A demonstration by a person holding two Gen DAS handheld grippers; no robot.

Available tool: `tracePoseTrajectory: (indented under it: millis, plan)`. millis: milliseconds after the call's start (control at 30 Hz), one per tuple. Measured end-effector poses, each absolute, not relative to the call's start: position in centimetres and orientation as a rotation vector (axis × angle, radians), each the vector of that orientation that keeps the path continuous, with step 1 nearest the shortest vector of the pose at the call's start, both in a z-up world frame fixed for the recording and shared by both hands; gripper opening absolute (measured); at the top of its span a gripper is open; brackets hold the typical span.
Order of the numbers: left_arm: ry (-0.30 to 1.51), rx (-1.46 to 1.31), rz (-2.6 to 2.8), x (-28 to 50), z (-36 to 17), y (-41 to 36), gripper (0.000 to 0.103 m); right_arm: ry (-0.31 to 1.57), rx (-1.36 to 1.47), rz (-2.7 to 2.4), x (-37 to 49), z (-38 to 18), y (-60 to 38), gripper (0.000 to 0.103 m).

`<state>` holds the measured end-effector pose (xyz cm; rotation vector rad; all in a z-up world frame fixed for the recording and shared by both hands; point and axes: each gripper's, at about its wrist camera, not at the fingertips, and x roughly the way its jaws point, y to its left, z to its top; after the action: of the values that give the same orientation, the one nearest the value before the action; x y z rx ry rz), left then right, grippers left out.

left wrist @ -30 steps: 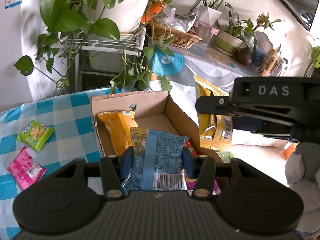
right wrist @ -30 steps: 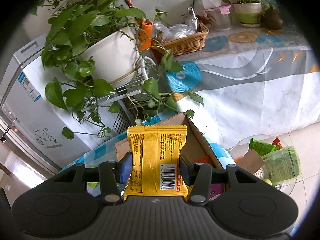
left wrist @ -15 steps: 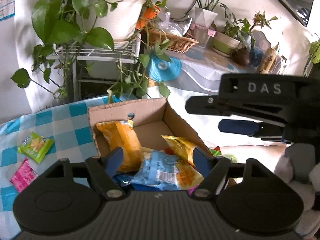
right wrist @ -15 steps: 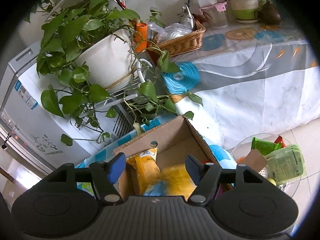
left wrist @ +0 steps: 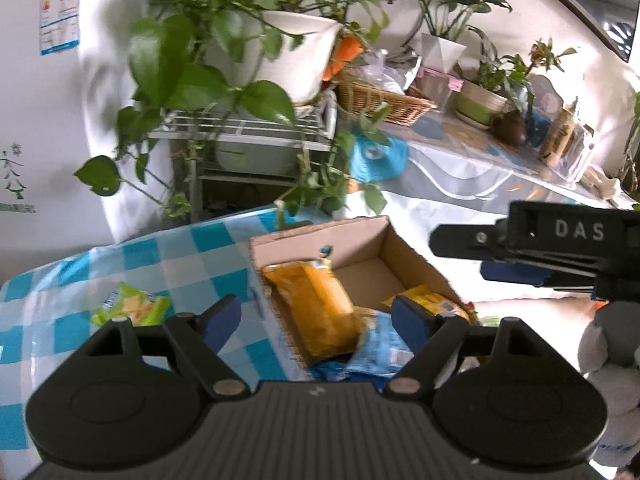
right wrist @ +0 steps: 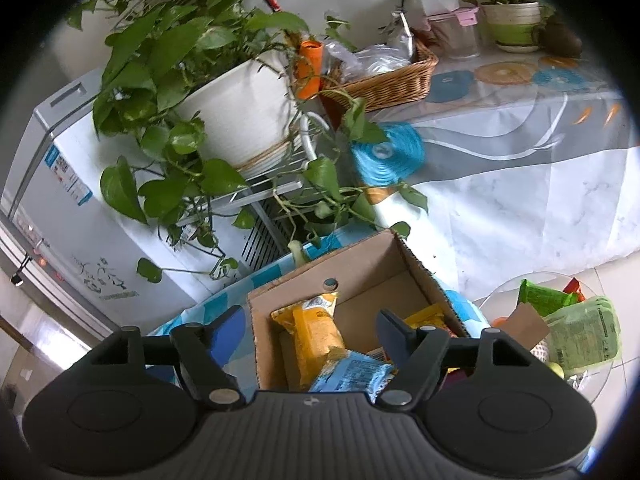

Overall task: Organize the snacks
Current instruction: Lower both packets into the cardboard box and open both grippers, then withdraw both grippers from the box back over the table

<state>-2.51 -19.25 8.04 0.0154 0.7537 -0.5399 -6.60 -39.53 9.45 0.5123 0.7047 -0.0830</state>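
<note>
An open cardboard box (left wrist: 360,236) stands on the blue-checked tablecloth and also shows in the right wrist view (right wrist: 400,276). Inside lie an orange packet (left wrist: 316,308), a yellow packet (left wrist: 428,300) and a blue packet (left wrist: 376,352); in the right wrist view the orange packet (right wrist: 316,332) and the blue packet (right wrist: 352,372) show too. My left gripper (left wrist: 316,316) is open and empty above the box's near left side. My right gripper (right wrist: 308,328) is open and empty above the box, and its side shows in the left wrist view (left wrist: 536,240).
A green snack packet (left wrist: 128,308) lies on the cloth left of the box. A large potted vine (right wrist: 236,120) on a white rack hangs behind the box. A wicker basket (right wrist: 384,76) and pots stand on a side table. A glass bowl of items (right wrist: 560,320) sits low right.
Both grippers opened and dropped their packets, blue from the left and yellow from the right, into the box. Both have since pulled back and shifted left.
</note>
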Motion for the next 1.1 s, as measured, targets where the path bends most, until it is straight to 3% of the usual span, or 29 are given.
tracePoseTrajectory:
  millis: [233,1100]
  plan:
    - [0.77,-0.018,-0.49,-1.2,7.7,-15.4,0.083,0.726,0.465,-0.037,-5.7,9.4,-37.4,0.083]
    - [0.786,-0.121,-0.261,3.7,6.0,-1.3,0.086,0.794,0.31,0.111,-2.1,8.5,-29.5,0.083]
